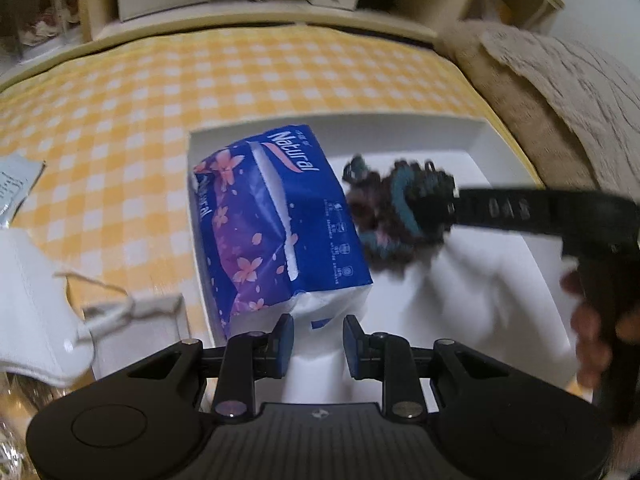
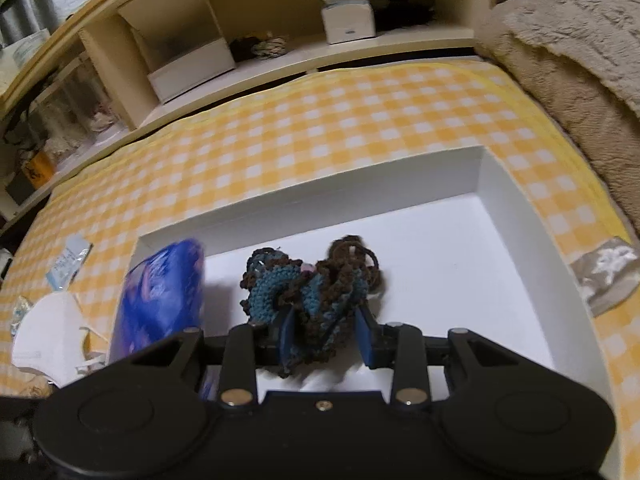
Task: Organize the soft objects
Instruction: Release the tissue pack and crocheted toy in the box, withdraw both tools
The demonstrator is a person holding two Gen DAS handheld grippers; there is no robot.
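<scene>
White tray (image 2: 516,216): landmark on gingham worktop.
Tissue pack (image 1: 276,224): at tray's left end; light, squashy.
Crochet piece (image 2: 308,292): over tray middle; limp, grip bunched centre.
Right gripper (image 2: 325,334): pinching crochet piece.
Left gripper (image 1: 319,342): spread, empty.

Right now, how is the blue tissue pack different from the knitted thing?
The tissue pack is smooth, shiny plastic with pink flowers; the knitted thing is lumpy teal and brown yarn. The pack lies free in the white tray; the knitted thing is pinched by the right gripper. Both look soft.
</scene>
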